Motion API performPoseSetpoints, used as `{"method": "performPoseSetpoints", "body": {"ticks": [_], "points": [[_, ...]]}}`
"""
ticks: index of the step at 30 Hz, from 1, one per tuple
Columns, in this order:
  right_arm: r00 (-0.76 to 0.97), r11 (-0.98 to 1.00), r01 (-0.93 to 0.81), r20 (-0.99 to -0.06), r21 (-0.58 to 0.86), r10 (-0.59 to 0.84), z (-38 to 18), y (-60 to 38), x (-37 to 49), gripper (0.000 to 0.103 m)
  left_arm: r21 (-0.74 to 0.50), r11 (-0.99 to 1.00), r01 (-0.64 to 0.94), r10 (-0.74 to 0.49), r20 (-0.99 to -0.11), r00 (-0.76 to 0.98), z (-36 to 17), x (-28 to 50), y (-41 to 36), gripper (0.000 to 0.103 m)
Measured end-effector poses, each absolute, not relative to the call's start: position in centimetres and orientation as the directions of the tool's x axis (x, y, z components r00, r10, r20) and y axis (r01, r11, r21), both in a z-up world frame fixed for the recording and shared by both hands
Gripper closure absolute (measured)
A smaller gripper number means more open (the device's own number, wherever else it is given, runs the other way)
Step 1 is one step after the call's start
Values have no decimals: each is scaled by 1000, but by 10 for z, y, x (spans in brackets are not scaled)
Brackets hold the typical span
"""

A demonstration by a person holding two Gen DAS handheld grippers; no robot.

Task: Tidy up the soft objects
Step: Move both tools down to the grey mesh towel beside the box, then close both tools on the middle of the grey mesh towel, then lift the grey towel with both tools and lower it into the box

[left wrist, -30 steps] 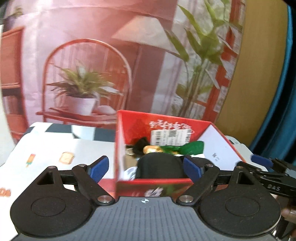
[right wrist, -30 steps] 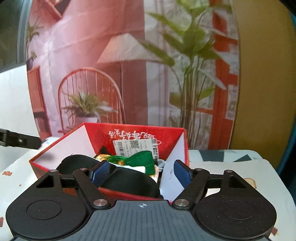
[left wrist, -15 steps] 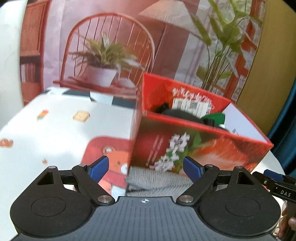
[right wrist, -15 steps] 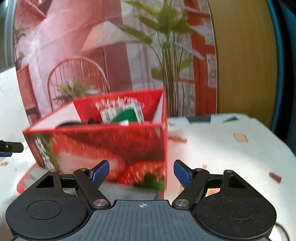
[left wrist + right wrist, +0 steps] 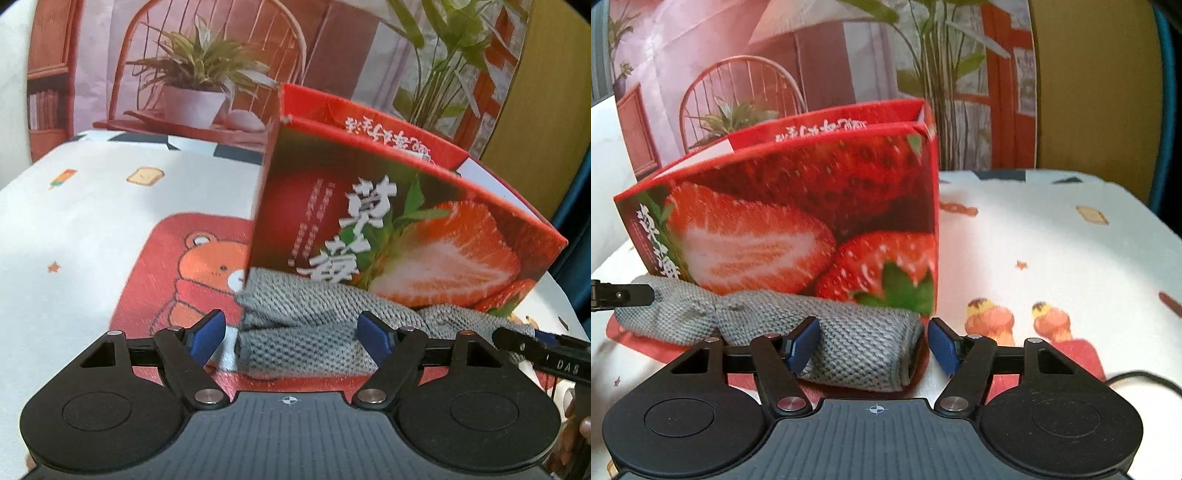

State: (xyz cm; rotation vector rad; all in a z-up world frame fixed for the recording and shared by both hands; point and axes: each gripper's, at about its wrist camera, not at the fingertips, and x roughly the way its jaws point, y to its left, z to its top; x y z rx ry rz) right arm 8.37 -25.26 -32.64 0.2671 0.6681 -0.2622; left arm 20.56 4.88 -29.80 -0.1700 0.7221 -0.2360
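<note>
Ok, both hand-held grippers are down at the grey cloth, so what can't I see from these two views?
- Box contents: both views, hidden behind its front wall.
- Cloth back edge: both views, tucked against the box base.
- Cloth's near edge: left view, covered by the left hand-held gripper, jaws closing.
- Pad contact: right hand-held gripper closing around the cloth end; touch unclear.

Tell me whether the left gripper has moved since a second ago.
Yes. The left gripper has dropped in front of the strawberry box, from above its rim to the grey knit cloth below.
</note>
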Motion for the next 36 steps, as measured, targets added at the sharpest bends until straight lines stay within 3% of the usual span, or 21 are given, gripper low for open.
{"method": "performPoseSetpoints", "body": {"ticks": [16,21,25,27,32,36], "points": [[754,929,314,-646,197,-118,-331,-260,85,41,-239,959,155,-274,-622,734,-309,200,50,24],[754,930,309,-647,198,-113,-331,-260,86,42,-312,942,124,-304,-634,711,-306,209,56,60],[755,933,297,-648,203,-99,-331,-259,87,51,-297,943,151,-315,-644,698,-306,207,50,78],[754,936,287,-651,204,-89,-330,-258,86,56,-277,947,164,-309,-641,702,-303,205,47,80],[750,944,258,-658,208,-60,-320,-253,85,84,-243,948,204,-313,-618,721,-286,196,44,82],[779,947,220,-627,234,-26,-298,-251,75,86,-218,946,240,-324,-585,743,-265,182,44,83]]}}
